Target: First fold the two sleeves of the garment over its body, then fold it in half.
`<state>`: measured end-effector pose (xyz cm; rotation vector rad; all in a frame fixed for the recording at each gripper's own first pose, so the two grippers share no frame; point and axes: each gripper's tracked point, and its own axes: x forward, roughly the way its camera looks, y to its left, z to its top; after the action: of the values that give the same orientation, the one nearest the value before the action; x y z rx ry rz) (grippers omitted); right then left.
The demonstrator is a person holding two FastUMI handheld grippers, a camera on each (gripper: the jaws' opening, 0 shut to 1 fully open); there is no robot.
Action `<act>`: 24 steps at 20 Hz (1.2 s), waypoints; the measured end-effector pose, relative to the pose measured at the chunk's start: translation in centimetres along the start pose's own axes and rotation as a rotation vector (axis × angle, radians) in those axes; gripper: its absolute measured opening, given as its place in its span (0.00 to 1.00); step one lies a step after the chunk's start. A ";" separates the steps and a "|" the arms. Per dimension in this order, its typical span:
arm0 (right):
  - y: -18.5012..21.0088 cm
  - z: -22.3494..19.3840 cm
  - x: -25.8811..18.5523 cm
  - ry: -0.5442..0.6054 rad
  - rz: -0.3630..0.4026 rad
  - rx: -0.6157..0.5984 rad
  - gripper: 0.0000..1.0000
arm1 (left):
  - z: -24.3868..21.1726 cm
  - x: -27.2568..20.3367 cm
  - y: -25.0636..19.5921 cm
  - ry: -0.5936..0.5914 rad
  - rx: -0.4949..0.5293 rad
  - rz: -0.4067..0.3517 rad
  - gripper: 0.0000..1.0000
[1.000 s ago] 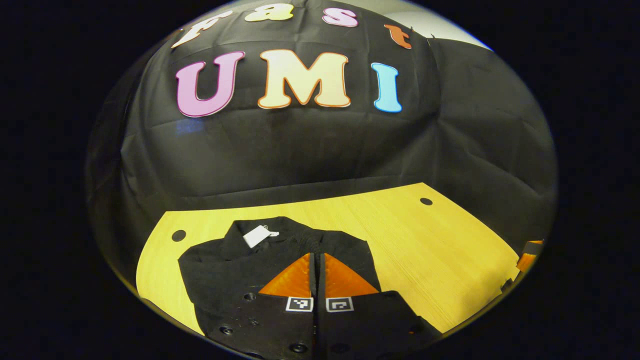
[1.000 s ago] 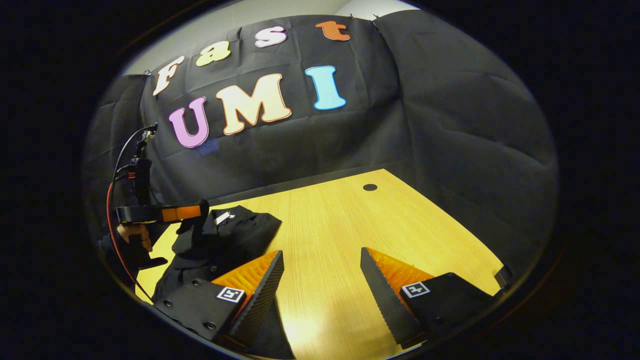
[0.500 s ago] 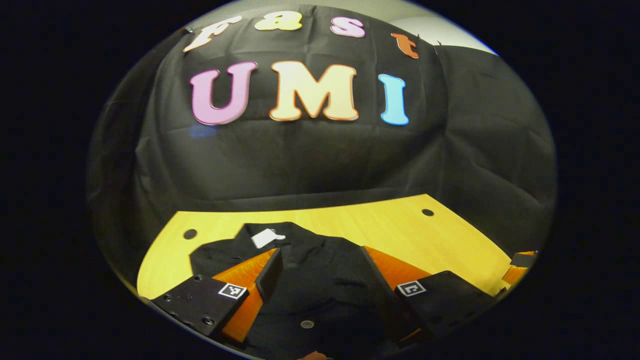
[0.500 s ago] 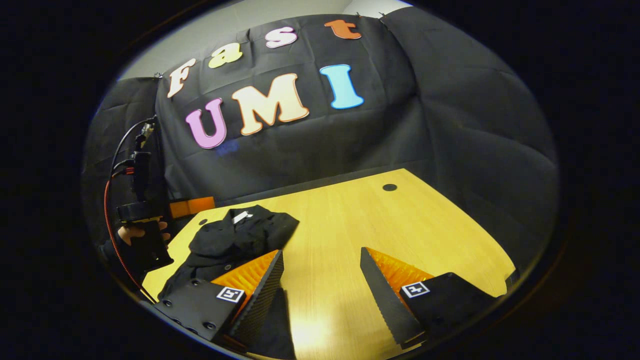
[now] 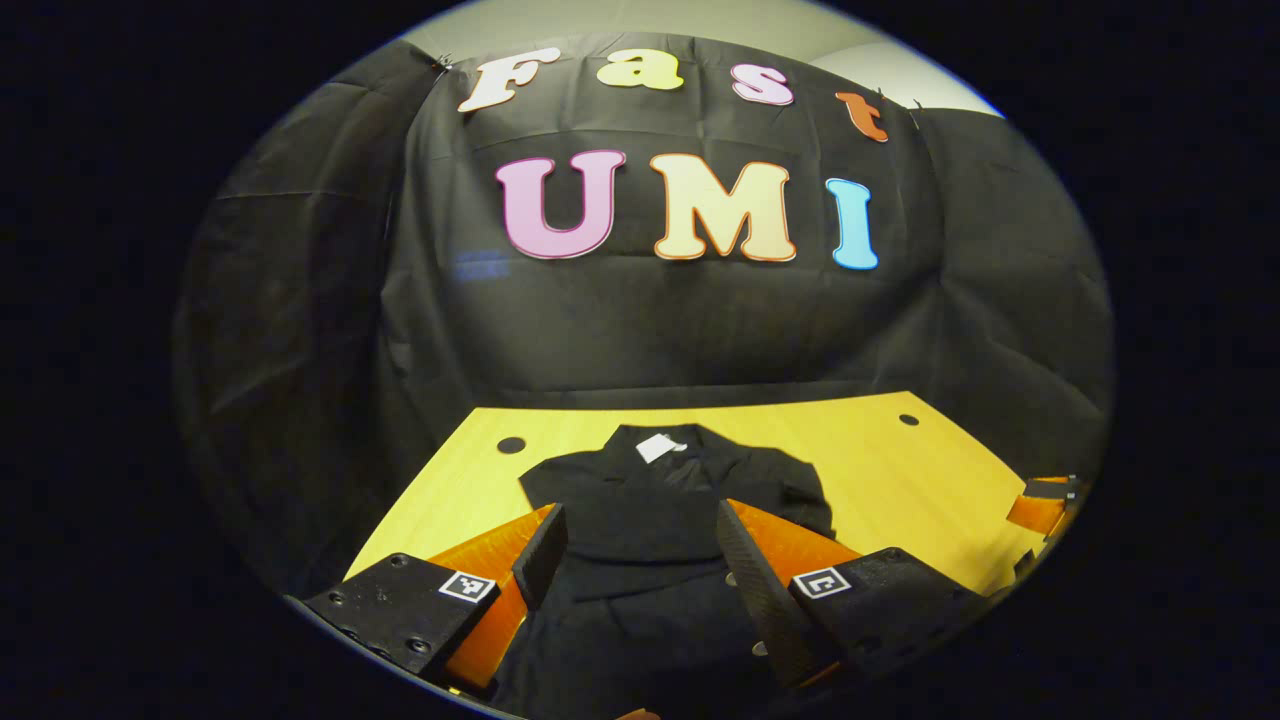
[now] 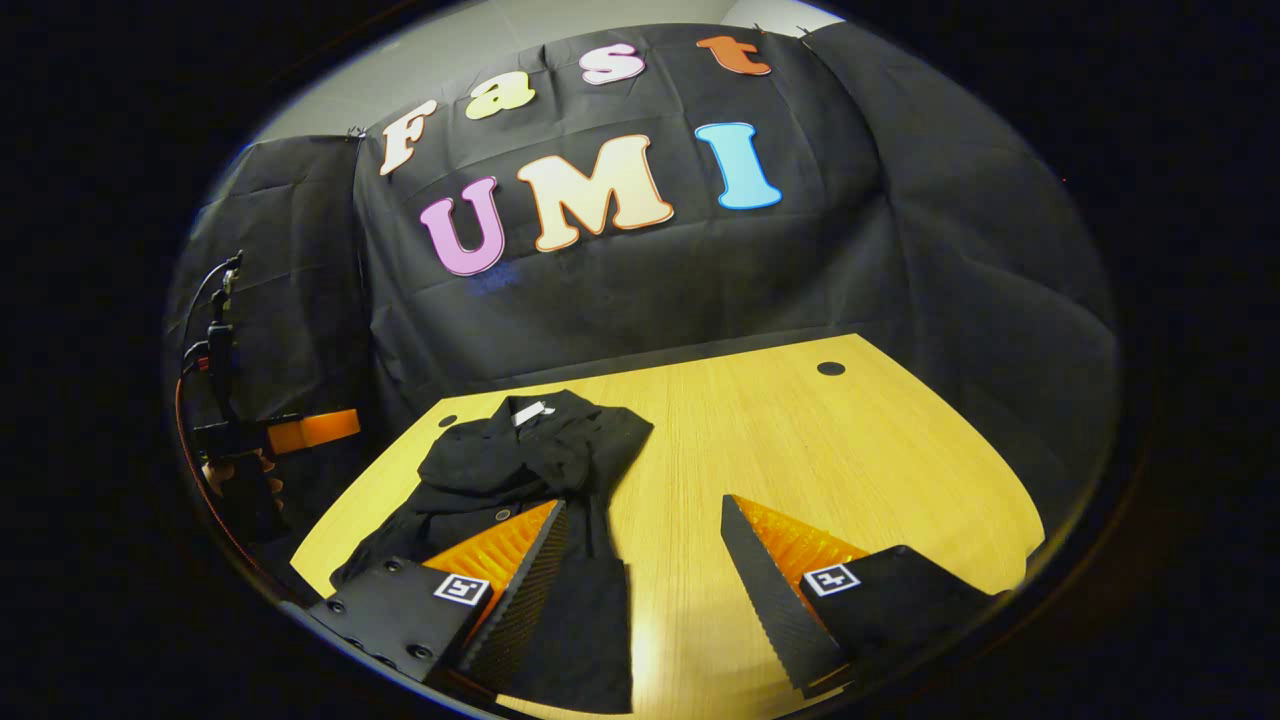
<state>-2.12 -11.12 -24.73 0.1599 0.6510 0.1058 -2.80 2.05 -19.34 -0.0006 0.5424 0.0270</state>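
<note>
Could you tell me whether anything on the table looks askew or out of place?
Nothing is damaged or spilled. The black garment lies rumpled at the left side of the table, its near end reaching the table's near edge. Both grippers are open, holding nothing.

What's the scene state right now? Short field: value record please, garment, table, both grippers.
garment: black garment lying on the table, sleeves look folded in over the body, white tag at the collar, far end
table: light wood table, bare on the right gripper's side
left gripper: left gripper open, above the garment, holding nothing
right gripper: right gripper open, at the garment's near edge, holding nothing
half fold: not yet done, as far as it shows
</note>
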 end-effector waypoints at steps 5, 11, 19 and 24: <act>2.7 -2.8 -1.0 0.051 0.008 -0.042 0.98 | -5.1 -3.6 3.9 0.093 -0.036 0.033 0.92; 4.0 -7.9 -1.9 0.150 -0.025 -0.090 0.93 | -11.6 -7.1 7.4 0.208 -0.048 0.067 0.92; 3.4 -15.1 -3.3 0.287 -0.085 -0.107 0.98 | -19.5 -10.2 9.3 0.361 -0.075 0.070 0.93; 3.3 -18.6 -2.8 0.360 -0.123 -0.126 0.98 | -23.1 -11.1 10.4 0.427 -0.091 0.069 0.94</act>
<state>-15.80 -6.17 -37.06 -0.0230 1.0083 0.0575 -24.48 11.97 -33.31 -0.0782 0.9675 0.1210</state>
